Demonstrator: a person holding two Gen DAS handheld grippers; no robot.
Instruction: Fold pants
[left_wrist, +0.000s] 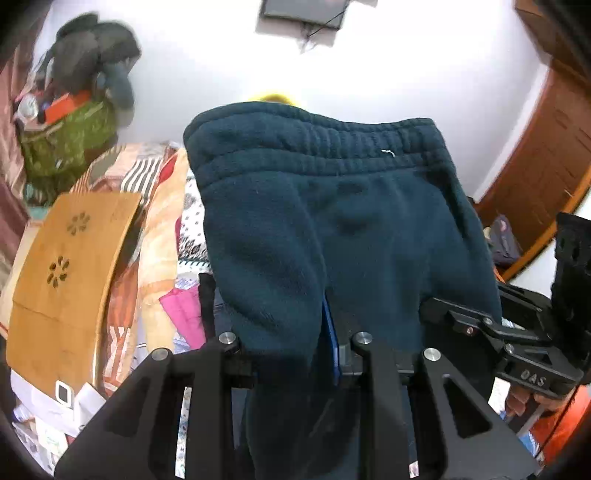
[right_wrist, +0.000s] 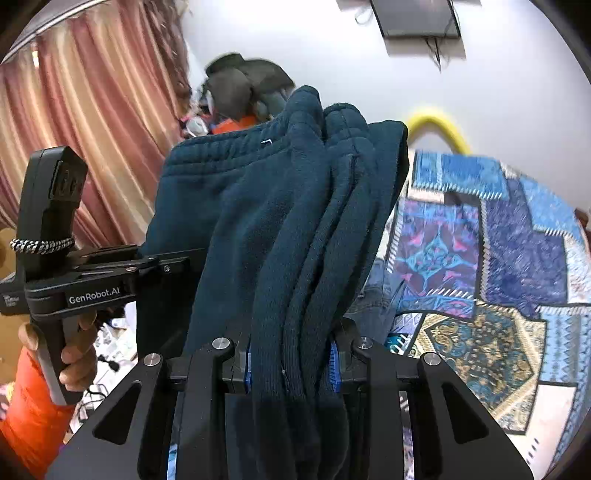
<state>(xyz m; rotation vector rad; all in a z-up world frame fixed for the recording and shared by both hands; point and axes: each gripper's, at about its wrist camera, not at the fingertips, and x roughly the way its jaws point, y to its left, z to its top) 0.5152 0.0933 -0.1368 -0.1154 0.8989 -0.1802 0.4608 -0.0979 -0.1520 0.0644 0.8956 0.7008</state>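
- The dark teal pants (left_wrist: 332, 229) hang lifted between both grippers — waistband away from the cameras, legs running back toward them.
- Only the right wrist view shows the patchwork bedspread (right_wrist: 498, 258); only the left, a wooden board (left_wrist: 62, 273).
- Left gripper (left_wrist: 295, 354) and right gripper (right_wrist: 291, 362) — each clamped on fabric.

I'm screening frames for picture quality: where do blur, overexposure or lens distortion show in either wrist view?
Left wrist view: white wall washed out, dark clothes pile smeared by motion, door bowed by the fisheye. Right wrist view: teal pants fairly sharp, patchwork bedspread streaked, curtain curved near the dark rim.
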